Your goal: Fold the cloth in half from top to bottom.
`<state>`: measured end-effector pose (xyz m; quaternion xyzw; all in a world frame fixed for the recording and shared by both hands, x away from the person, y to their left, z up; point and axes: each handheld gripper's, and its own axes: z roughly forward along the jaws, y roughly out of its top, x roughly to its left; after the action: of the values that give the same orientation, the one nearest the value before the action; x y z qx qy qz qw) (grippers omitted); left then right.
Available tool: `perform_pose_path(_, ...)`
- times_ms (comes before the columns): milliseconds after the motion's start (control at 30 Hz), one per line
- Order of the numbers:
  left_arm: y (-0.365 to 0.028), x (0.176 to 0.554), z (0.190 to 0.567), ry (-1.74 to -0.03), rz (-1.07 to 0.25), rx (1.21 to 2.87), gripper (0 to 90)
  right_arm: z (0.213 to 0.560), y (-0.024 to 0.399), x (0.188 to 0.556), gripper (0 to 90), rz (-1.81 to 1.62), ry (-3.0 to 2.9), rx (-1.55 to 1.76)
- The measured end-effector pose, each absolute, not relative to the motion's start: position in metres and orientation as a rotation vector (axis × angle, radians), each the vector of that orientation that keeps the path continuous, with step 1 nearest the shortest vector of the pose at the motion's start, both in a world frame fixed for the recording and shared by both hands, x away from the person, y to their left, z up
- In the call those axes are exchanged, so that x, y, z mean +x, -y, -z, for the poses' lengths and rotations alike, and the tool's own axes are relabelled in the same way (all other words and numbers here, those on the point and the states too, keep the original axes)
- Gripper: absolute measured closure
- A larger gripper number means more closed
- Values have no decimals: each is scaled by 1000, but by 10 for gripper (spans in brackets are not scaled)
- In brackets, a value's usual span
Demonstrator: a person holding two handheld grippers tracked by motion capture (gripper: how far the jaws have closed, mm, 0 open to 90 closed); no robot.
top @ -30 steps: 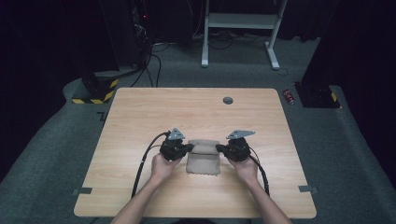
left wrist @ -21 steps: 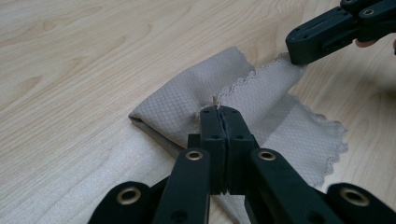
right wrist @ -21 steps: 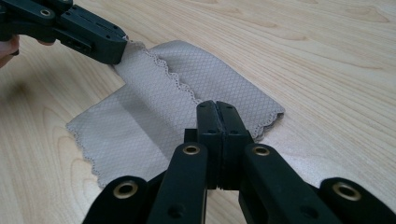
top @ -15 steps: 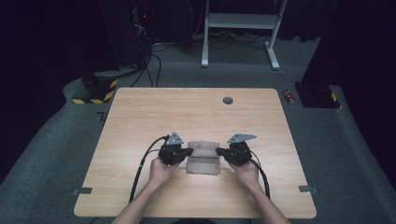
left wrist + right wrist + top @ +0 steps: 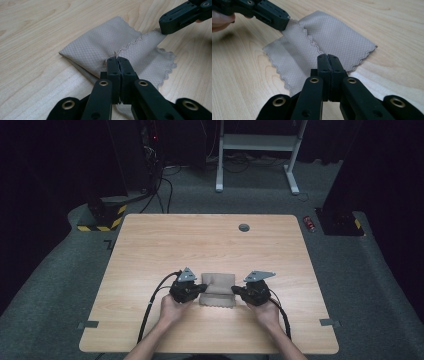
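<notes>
A beige quilted cloth point(image 5: 218, 285) with scalloped edges lies folded on the wooden table point(image 5: 210, 240), near its front edge. My left gripper point(image 5: 200, 290) is shut on the cloth's left side. In the left gripper view the closed jaws point(image 5: 117, 60) pinch the scalloped edge of the cloth point(image 5: 100, 47). My right gripper point(image 5: 235, 293) is shut on the cloth's right side. In the right gripper view its jaws point(image 5: 327, 58) clamp an edge of the cloth point(image 5: 337, 35). Each gripper view also has the other gripper point(image 5: 180, 16) point(image 5: 270, 15) on the far corner.
A round grey grommet point(image 5: 244, 227) sits in the table near its far edge. Black cables point(image 5: 152, 302) trail from the grippers toward the person. Dark equipment and a white desk frame point(image 5: 260, 150) stand on the floor beyond the table.
Both hands have drawn slightly toward the table's near edge, the right a little more, with the cloth's edge still pinched in both grippers.
</notes>
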<state>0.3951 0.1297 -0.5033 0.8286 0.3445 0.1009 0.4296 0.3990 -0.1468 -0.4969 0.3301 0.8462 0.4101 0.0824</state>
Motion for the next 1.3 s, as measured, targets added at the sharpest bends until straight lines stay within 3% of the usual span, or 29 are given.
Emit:
perform_pose_path(933,-138,380,508,-864,-263,2080,863,511,146,389,869,-1215,-2581,978)
perform_pose_path(1133,-145,376,499,-874,-283,2028,808,505,152,386,794,-1252,-2557,1000)
perform_pose_path(1300,-150,380,489,-894,-292,1973,771,498,157,385,795,-1295,-2507,1008)
